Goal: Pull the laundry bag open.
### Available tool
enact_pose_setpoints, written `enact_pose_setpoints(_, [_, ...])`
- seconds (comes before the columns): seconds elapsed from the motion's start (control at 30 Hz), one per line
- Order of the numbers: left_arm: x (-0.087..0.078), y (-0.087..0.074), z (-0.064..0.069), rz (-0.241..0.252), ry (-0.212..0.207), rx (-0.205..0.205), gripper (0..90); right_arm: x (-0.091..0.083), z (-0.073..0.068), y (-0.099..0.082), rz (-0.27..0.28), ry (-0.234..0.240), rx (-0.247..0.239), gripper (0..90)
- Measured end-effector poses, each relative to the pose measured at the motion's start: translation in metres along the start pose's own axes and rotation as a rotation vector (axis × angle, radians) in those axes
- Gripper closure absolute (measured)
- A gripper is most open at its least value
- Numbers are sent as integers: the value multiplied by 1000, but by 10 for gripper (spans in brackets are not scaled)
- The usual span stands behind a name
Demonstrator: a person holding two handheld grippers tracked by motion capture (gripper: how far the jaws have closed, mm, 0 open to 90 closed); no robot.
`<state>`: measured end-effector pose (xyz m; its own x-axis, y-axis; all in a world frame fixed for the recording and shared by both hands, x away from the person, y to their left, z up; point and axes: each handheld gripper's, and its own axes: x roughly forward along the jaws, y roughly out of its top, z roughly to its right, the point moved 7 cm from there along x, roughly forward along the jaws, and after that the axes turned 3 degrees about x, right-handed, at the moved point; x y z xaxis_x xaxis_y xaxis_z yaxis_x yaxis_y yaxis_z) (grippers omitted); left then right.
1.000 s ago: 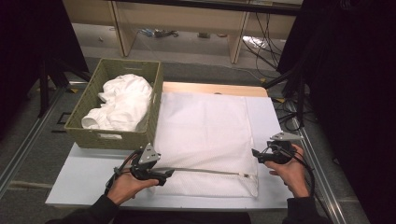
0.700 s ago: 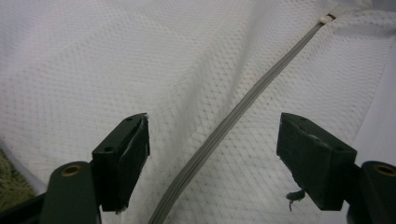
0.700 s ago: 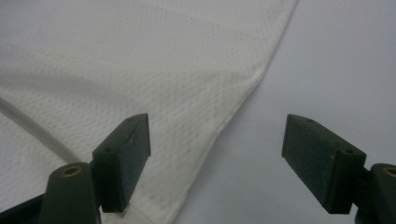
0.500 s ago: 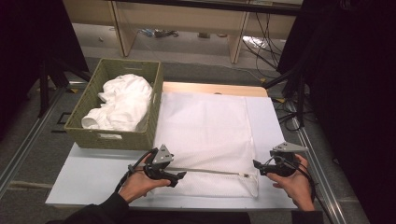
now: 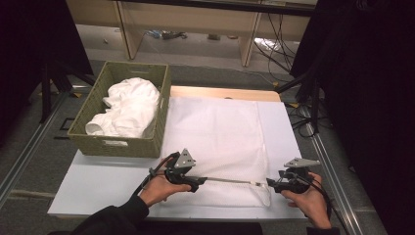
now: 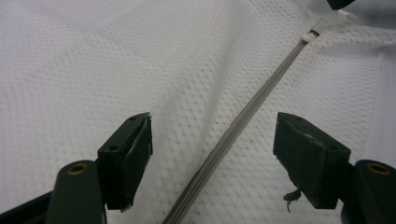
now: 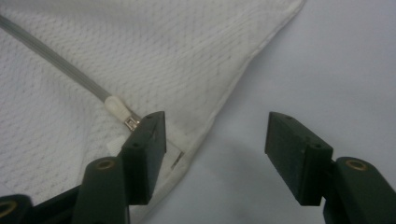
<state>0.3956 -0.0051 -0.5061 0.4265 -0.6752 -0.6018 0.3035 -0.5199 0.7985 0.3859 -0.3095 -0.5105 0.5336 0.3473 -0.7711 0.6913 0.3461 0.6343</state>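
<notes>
A white mesh bag lies flat on the white table, its grey zipper running along the near edge. My left gripper is open at the zipper's left end; the zipper passes between its jaws, which have just been closing and press on nothing. My right gripper is open at the bag's near right corner. Its jaws have just been closing; the bag's edge and bare table lie between them, and the zipper pull sits just beyond the left one.
A green woven basket stands at the table's far left with crumpled white cloth in it. Cables lie on the floor to the right and shelving stands behind the table.
My left hand slid right along the zipper. My right hand drew back toward the near edge by the bag's corner. The bag has stayed flat.
</notes>
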Motion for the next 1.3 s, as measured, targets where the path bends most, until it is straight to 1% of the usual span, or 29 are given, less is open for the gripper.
enact_pose_setpoints(0.07, [4,0,1,-9,-4,-2,283,6,-3,-2,-4,10,-5,425])
enact_pose_setpoints(0.1, [6,1,0,-7,-8,13,283,6,-11,-4,-43,31,48,435])
enact_pose_setpoints(0.13, [8,2,2,-3,-7,-6,285,8,-9,-4,-43,33,-5,439])
enact_pose_setpoints(0.17, [10,3,2,-6,-6,4,286,9,-14,-5,-65,42,10,443])
enact_pose_setpoints(0.2, [12,4,2,-7,-11,4,288,11,-16,-6,-65,41,5,447])
enact_pose_setpoints(0.23, [12,4,2,-9,-4,0,295,10,-17,-6,-93,48,2,448])
enact_pose_setpoints(0.33, [16,4,4,-14,-15,-2,307,15,-19,-7,-97,41,-6,451])
enact_pose_setpoints(0.37, [17,5,4,-13,-19,12,307,18,-18,-9,-101,38,-36,441])
enact_pose_setpoints(0.43, [19,7,7,-5,-36,10,314,17,-21,-9,-123,35,-39,440])
enact_pose_setpoints(0.47, [20,8,7,-9,-36,29,317,18,-20,-9,-118,29,-63,445])
enact_pose_setpoints(0.5, [22,10,9,9,-41,5,317,18,-22,-8,-112,26,-45,456])
enact_pose_setpoints(0.53, [22,10,7,-3,-44,44,317,18,-21,-8,-125,26,-76,475])
enact_pose_setpoints(0.6, [26,12,10,11,-47,7,317,19,-23,-8,-115,24,-97,523])
enact_pose_setpoints(0.63, [27,12,11,-4,-60,22,317,18,-25,-7,-126,30,-88,552])
enact_pose_setpoints(0.7, [30,15,13,2,-67,9,290,17,-27,-7,-140,36,-98,594])
enact_pose_setpoints(0.73, [33,17,15,13,-77,-14,265,18,-27,-7,-141,36,-108,611])
enact_pose_setpoints(0.8, [37,20,18,20,-99,-7,268,18,-28,-7,-150,43,-94,662])
enact_pose_setpoints(0.83, [39,21,18,9,-92,9,270,19,-29,-6,-144,50,-109,697])
enact_pose_setpoints(0.9, [44,24,24,13,-109,9,270,19,-29,-6,-124,71,-142,812])
enact_pose_setpoints(0.93, [46,25,26,13,-120,13,272,21,-32,-6,-113,80,-142,836])
enact_pose_setpoints(0.97, [48,26,30,11,-131,16,279,19,-31,-6,-128,87,-161,839])
enact_pose_setpoints(1.03, [52,28,35,-2,-148,28,297,18,-32,-6,-115,88,-131,842])
enact_pose_setpoints(1.07, [55,30,39,-6,-165,31,312,18,-31,-5,-115,93,-155,842])
enact_pose_setpoints(1.1, [57,31,42,-7,-176,31,328,16,-32,-5,-112,91,-146,842])
enact_pose_setpoints(1.13, [60,33,48,-10,-194,26,339,14,-33,-3,-103,92,-126,842])
enact_pose_setpoints(1.17, [62,34,51,-21,-206,40,353,10,-32,0,-91,92,-157,842])
enact_pose_setpoints(1.2, [64,36,56,-16,-221,31,365,7,-33,2,-73,85,-141,842])
enact_pose_setpoints(1.27, [68,40,62,-18,-246,29,389,0,-33,8,-38,81,-162,842])
enact_pose_setpoints(1.3, [70,42,64,-19,-257,32,420,-3,-34,8,-35,80,-154,842])
